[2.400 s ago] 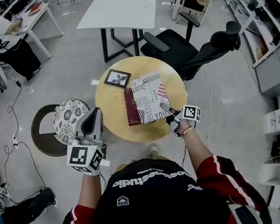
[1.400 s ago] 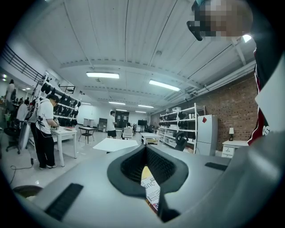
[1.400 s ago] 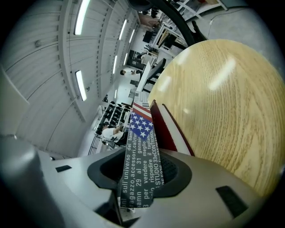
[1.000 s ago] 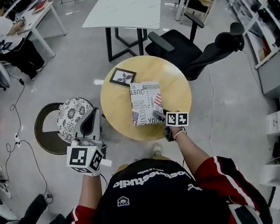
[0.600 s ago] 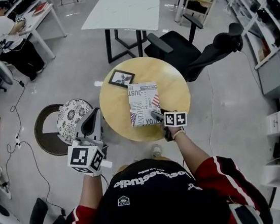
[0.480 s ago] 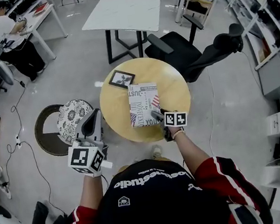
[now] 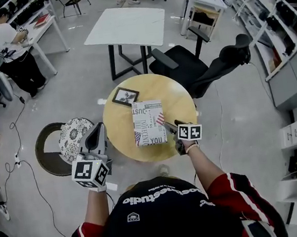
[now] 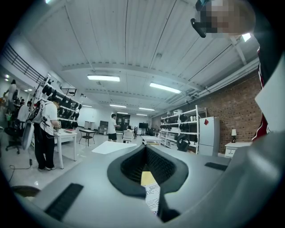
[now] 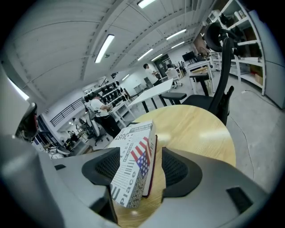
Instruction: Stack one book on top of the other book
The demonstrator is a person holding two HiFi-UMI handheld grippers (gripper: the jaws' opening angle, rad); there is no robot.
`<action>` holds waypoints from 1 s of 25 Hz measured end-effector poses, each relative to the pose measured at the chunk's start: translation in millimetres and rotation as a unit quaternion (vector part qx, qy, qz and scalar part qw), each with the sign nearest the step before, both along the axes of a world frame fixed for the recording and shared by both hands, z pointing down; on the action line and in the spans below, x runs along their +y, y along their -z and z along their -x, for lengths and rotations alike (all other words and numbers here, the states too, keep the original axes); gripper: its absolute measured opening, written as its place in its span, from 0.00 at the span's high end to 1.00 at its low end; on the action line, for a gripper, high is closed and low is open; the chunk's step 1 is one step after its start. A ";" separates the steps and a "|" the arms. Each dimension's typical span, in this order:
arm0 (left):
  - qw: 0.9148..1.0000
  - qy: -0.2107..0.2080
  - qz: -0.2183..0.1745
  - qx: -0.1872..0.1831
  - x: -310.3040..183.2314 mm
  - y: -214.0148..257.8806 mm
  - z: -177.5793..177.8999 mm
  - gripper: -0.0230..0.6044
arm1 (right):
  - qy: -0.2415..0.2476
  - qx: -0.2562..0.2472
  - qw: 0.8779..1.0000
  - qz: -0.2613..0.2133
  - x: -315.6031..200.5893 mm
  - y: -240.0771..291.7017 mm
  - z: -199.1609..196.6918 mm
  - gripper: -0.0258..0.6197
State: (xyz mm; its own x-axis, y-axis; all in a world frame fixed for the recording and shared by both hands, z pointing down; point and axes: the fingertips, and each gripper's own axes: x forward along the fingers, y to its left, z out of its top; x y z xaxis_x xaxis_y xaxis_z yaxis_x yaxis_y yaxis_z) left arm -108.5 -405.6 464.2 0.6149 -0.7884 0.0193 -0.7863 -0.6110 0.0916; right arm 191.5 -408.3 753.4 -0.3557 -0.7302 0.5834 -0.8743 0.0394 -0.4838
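1. Right tool (image 7: 168, 127): I read its jaws as wide apart, straddling the stack's near corner and clamping nothing.
2. Left tool (image 7: 99, 129): jaws together, empty, held just left of the bench (image 7: 178, 98).
3. Printed book (image 7: 148, 121): lies flat on the maroon book (image 9: 153, 162), edges roughly aligned, mid-bench.
4. Photo frame (image 7: 125, 96): near the stack's far-left corner, apart from it.
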 end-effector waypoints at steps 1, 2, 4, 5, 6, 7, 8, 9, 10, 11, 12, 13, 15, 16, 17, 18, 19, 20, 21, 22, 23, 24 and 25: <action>1.000 -0.002 0.000 0.000 -1.7 0.9 -1.7 0.94 | -0.005 0.005 1.000 -0.003 0.8 5.0 -6.4 0.49; 1.000 -0.004 0.000 -0.001 -3.3 1.8 -3.8 0.94 | -0.011 0.010 1.000 -0.007 1.6 10.7 -13.5 0.49; 1.000 -0.012 0.006 0.005 -7.5 3.5 -10.0 0.94 | -0.027 0.020 0.999 -0.020 2.2 24.7 -29.7 0.49; 1.000 -0.017 0.011 0.014 -10.1 4.5 -13.7 0.94 | -0.035 0.023 0.999 -0.027 2.5 32.4 -38.3 0.49; 0.999 -0.022 0.017 0.024 -12.7 5.8 -17.5 0.94 | -0.042 0.028 0.998 -0.034 3.1 40.4 -46.3 0.49; 0.999 -0.026 0.020 0.032 -15.2 7.5 -21.2 0.94 | -0.046 0.034 0.998 -0.041 3.8 48.9 -53.1 0.49; 0.999 -0.029 0.021 0.035 -17.5 9.6 -24.7 0.94 | -0.047 0.042 0.997 -0.051 4.3 58.6 -58.5 0.49; 0.999 -0.032 0.018 0.033 -19.6 11.8 -28.1 0.94 | -0.046 0.051 0.996 -0.063 4.7 69.3 -62.5 0.49; 0.999 -0.034 0.014 0.029 -21.6 14.3 -31.6 0.94 | -0.046 0.061 0.994 -0.073 5.3 80.0 -66.2 0.49; 0.999 -0.037 0.009 0.025 -23.6 17.2 -35.1 0.94 | -0.047 0.071 0.993 -0.082 6.1 90.6 -69.8 0.49; 0.999 -0.041 0.004 0.022 -25.5 20.2 -38.7 0.94 | -0.048 0.081 0.991 -0.091 7.1 101.4 -73.2 0.49; 0.999 -0.044 0.001 0.021 -27.1 23.0 -42.3 0.94 | -0.050 0.091 0.990 -0.099 8.3 112.7 -76.2 0.49; 0.998 -0.051 -0.004 0.019 -29.5 27.4 -49.4 0.94 | -0.048 0.108 0.986 -0.118 9.9 136.2 -79.7 0.49; 0.998 -0.055 -0.007 0.018 -30.7 29.2 -53.0 0.94 | -0.045 0.114 0.984 -0.129 9.8 148.1 -80.5 0.49; 0.998 -0.057 -0.009 0.016 -32.0 31.3 -56.5 0.94 | -0.043 0.119 0.982 -0.140 9.2 160.4 -80.8 0.49; 0.998 -0.060 -0.012 0.015 -33.3 33.9 -59.8 0.94 | -0.040 0.124 0.980 -0.151 8.6 173.1 -80.7 0.49; 0.998 -0.063 -0.014 0.014 -34.4 36.9 -62.9 0.94 | -0.038 0.128 0.978 -0.162 8.0 185.9 -80.1 0.49; 0.998 -0.066 -0.017 0.013 -35.2 40.0 -65.8 0.94 | -0.035 0.131 0.976 -0.173 7.7 198.3 -79.1 0.49; 0.997 -0.068 -0.019 0.012 -35.7 42.7 -68.5 0.94 | -0.033 0.134 0.973 -0.183 7.9 209.8 -77.8 0.49; 0.997 -0.071 -0.021 0.012 -36.0 44.7 -71.0 0.94 | -0.031 0.136 0.971 -0.192 8.4 220.3 -76.2 0.49; 0.997 -0.073 -0.023 0.011 -36.1 46.2 -73.1 0.94 | -0.028 0.138 0.969 -0.201 9.1 229.8 -74.2 0.49; 0.997 -0.075 -0.025 0.011 -36.0 47.5 -75.1 0.94 | -0.026 0.141 0.967 -0.209 10.0 238.6 -71.7 0.49; 0.997 -0.078 -0.026 0.011 -35.8 49.1 -76.9 0.94 | -0.023 0.144 0.965 -0.218 10.9 247.0 -68.7 0.49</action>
State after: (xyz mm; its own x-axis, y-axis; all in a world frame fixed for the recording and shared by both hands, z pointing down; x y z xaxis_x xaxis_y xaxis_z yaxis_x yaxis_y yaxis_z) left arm -31.6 -441.3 415.1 0.7295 -0.6831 -0.0342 -0.6799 -0.7297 0.0722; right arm 260.2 -397.4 506.4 -0.1865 -0.9394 0.2877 -0.9756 0.1425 -0.1671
